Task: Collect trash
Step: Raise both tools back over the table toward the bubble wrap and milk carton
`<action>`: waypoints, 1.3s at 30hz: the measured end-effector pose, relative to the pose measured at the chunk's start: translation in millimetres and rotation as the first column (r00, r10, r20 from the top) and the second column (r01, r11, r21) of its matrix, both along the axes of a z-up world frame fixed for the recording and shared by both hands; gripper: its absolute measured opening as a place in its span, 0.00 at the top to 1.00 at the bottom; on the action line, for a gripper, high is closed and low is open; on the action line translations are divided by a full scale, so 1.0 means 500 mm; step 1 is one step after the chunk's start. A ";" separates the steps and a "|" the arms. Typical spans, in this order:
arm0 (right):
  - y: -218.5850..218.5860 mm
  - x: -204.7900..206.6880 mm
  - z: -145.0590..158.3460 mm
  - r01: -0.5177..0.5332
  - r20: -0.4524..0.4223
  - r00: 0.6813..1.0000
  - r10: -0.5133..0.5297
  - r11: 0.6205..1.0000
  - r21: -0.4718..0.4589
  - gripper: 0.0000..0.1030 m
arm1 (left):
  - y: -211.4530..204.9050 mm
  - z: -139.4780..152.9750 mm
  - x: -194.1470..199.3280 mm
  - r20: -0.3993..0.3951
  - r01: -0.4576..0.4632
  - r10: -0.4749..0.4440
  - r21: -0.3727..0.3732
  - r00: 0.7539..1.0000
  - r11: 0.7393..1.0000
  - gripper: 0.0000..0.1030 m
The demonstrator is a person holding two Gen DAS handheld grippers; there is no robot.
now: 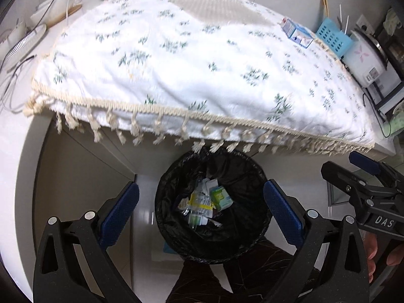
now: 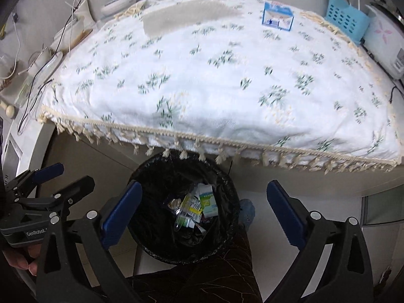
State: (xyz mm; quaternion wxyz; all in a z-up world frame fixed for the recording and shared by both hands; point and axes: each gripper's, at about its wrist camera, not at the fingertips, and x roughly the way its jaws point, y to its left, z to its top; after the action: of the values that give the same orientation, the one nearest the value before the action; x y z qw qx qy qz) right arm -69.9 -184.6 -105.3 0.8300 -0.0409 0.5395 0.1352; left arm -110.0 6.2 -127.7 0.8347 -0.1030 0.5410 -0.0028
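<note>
A black-lined trash bin stands on the floor below the table's front edge; it also shows in the right wrist view. Several wrappers and small cartons lie inside it. A blue and white carton lies on the flowered tablecloth at the far right. My left gripper is open and empty above the bin. My right gripper is open and empty above the bin too. Each gripper shows at the edge of the other's view.
The white flowered tablecloth with a tasselled fringe covers the table. A blue plastic basket and a white rice cooker stand at the back right. Cables and white dishes crowd the left counter. My dark patterned trouser leg is beside the bin.
</note>
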 end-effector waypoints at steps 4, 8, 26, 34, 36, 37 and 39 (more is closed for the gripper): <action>-0.001 0.018 0.040 0.010 0.030 0.999 -0.010 1.000 0.005 0.08 | -0.008 0.025 0.016 0.013 0.003 -0.003 0.000 1.000 1.000 0.06; -0.010 0.033 0.069 0.019 0.056 0.998 -0.019 1.000 0.014 0.08 | -0.015 0.053 0.030 0.031 0.007 -0.007 0.010 0.999 1.000 0.06; -0.062 0.165 0.167 0.071 0.148 0.986 -0.078 0.996 0.052 0.08 | -0.022 0.153 0.156 0.090 -0.004 0.002 0.018 0.996 1.000 0.06; -0.093 0.262 0.175 0.088 0.158 0.983 -0.092 0.996 0.036 0.08 | -0.025 0.166 0.255 0.087 -0.016 0.014 0.023 0.996 1.000 0.06; -0.101 0.294 0.174 0.091 0.155 0.983 -0.095 0.995 0.031 0.08 | -0.022 0.167 0.286 0.087 -0.031 0.029 0.029 0.996 0.999 0.06; -0.104 0.309 0.173 0.092 0.153 0.984 -0.095 0.995 0.028 0.08 | -0.018 0.167 0.302 0.090 -0.044 0.041 0.029 0.995 0.999 0.06; -0.114 0.342 0.169 0.095 0.151 0.984 -0.098 0.995 0.024 0.08 | -0.009 0.166 0.339 0.092 -0.067 0.065 0.028 0.994 0.997 0.06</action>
State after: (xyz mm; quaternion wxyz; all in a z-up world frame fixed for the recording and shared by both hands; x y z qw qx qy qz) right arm 101.1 -241.6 -20.9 0.8746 -0.0179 0.4749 0.0958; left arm 59.7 1.5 -44.8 0.8597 -0.1077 0.4985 0.0284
